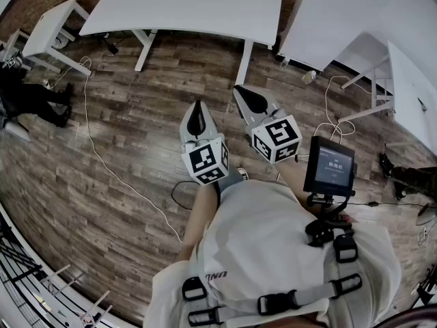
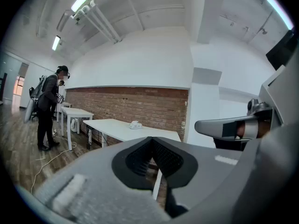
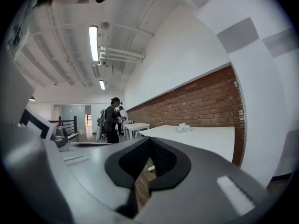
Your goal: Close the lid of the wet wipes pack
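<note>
Wipes pack [image 2: 135, 124]: small, white, sitting on the far table [image 1: 205, 9], well apart from me; lid too small to tell. Left gripper [image 1: 198, 109], right gripper [image 1: 244, 93]: I am holding both clenched, empty

The right gripper [image 3: 150, 140] is pointing forward with its jaw tips touching and nothing between them. Ahead to its right, a wet wipes pack [image 3: 183, 128] is sitting on a white table [image 3: 205, 139]. Far ahead-left, a person [image 3: 111, 120] is standing.

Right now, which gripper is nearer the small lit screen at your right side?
Right. The right gripper hangs just left of and ahead of the screen; the left gripper is farther left, beyond it.
</note>
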